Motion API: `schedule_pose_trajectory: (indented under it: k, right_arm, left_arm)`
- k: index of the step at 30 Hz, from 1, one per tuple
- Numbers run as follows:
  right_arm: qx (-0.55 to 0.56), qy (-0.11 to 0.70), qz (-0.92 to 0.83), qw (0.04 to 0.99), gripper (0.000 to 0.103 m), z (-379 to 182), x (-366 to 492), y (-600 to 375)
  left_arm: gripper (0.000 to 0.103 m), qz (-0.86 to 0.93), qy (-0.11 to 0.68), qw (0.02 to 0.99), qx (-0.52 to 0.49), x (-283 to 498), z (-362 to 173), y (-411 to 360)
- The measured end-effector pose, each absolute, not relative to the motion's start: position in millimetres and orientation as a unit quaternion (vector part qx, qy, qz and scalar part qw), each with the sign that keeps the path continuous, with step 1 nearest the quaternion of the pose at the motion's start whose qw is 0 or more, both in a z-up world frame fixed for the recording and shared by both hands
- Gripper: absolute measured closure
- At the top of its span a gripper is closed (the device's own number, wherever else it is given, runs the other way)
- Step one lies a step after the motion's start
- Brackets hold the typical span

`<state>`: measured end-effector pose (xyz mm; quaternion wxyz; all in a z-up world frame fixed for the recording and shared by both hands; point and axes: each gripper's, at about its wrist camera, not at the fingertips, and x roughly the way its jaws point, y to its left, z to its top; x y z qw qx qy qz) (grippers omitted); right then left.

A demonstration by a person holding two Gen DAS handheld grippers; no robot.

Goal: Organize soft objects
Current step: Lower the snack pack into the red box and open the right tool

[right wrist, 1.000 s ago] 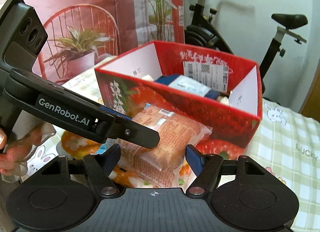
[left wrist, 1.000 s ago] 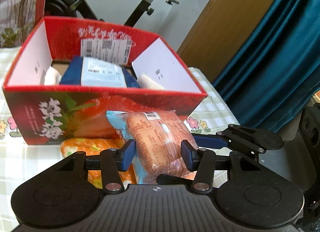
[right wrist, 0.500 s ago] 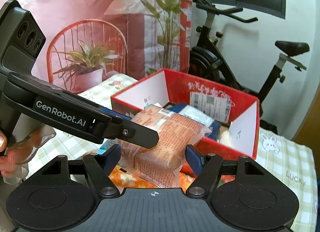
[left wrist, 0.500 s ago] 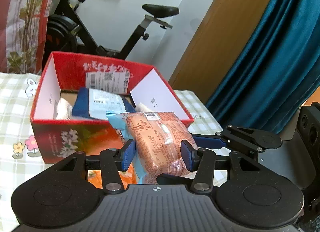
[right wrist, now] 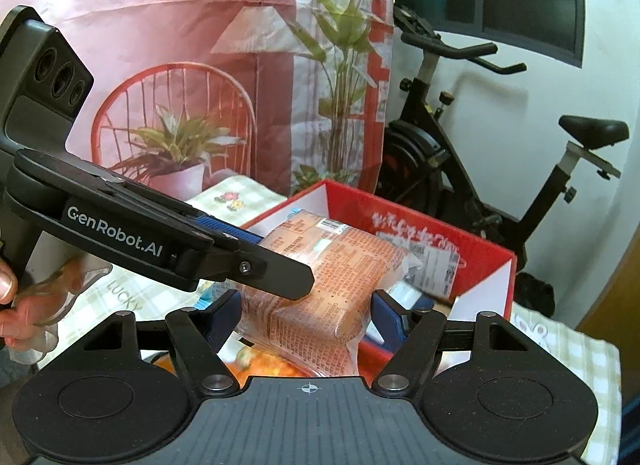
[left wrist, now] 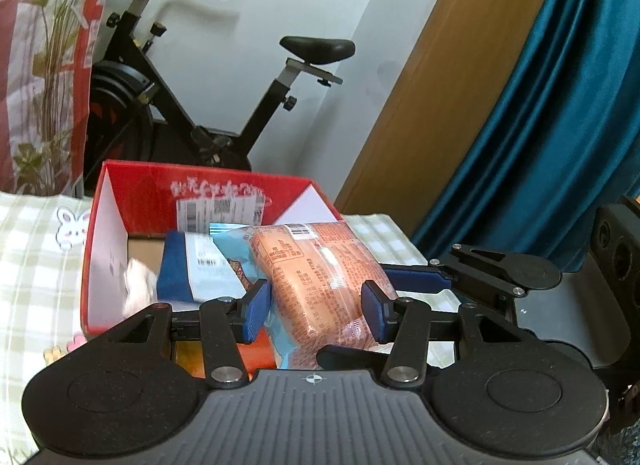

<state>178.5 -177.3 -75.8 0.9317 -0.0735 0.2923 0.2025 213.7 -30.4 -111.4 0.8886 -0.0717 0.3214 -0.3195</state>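
Both grippers hold one orange bread packet (left wrist: pixel 320 277) in the air in front of and above the red strawberry box (left wrist: pixel 132 193). My left gripper (left wrist: pixel 316 311) is shut on the packet's sides. My right gripper (right wrist: pixel 306 317) is shut on the same bread packet (right wrist: pixel 320 285) from the crossing direction. The red box (right wrist: pixel 476 257) is open and holds a blue-and-white packet (left wrist: pixel 192 265) and a white soft item (left wrist: pixel 138 285). Another orange packet (right wrist: pixel 264 363) lies on the table below.
A checked tablecloth (left wrist: pixel 36 265) covers the table. An exercise bike (left wrist: pixel 192 105) stands behind the box by the white wall. A teal curtain (left wrist: pixel 540 125) hangs at the right, and a printed pink curtain (right wrist: pixel 160 65) at the left.
Both grippers have lifted the bread packet higher; the red box has sunk lower in both views and its inside shows more. The grips are unchanged.
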Motion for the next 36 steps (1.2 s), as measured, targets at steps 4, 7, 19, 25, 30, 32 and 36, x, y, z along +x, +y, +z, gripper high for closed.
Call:
schedule_pose_trajectory:
  k: [4,7,19,25,30,32,36]
  right_arm:
    - [-0.089,0.289,0.200,0.932,0.036,-74.9,205.3,-175.2]
    - [-0.080,0.293,0.201,0.931,0.036,-80.5,227.1,-178.5]
    - [-0.045,0.349,0.214,0.912,0.036,-135.4,287.0,-184.5]
    - [-0.025,0.375,0.208,0.903,0.036,-154.5,304.4,-187.4]
    - [-0.016,0.396,0.190,0.898,0.037,-163.8,309.2,-187.6]
    - [-0.013,0.405,0.177,0.897,0.037,-166.3,309.6,-186.6]
    - [-0.018,0.404,0.147,0.903,0.037,-167.2,307.6,-190.7]
  left_arm:
    - [0.051,-0.310,0.323,0.891,-0.074,237.1,-109.7,-31.2]
    - [0.051,-0.302,0.325,0.894,-0.066,251.6,-108.9,-33.1]
    - [0.051,-0.279,0.375,0.882,-0.059,301.5,-147.3,-32.4]
    - [0.051,-0.275,0.394,0.876,-0.054,314.0,-160.7,-34.8]
    - [0.052,-0.268,0.401,0.875,-0.042,316.9,-167.6,-41.1]
    - [0.052,-0.268,0.401,0.875,-0.035,315.5,-169.6,-43.7]
    - [0.052,-0.264,0.394,0.880,-0.026,312.2,-167.7,-45.9]
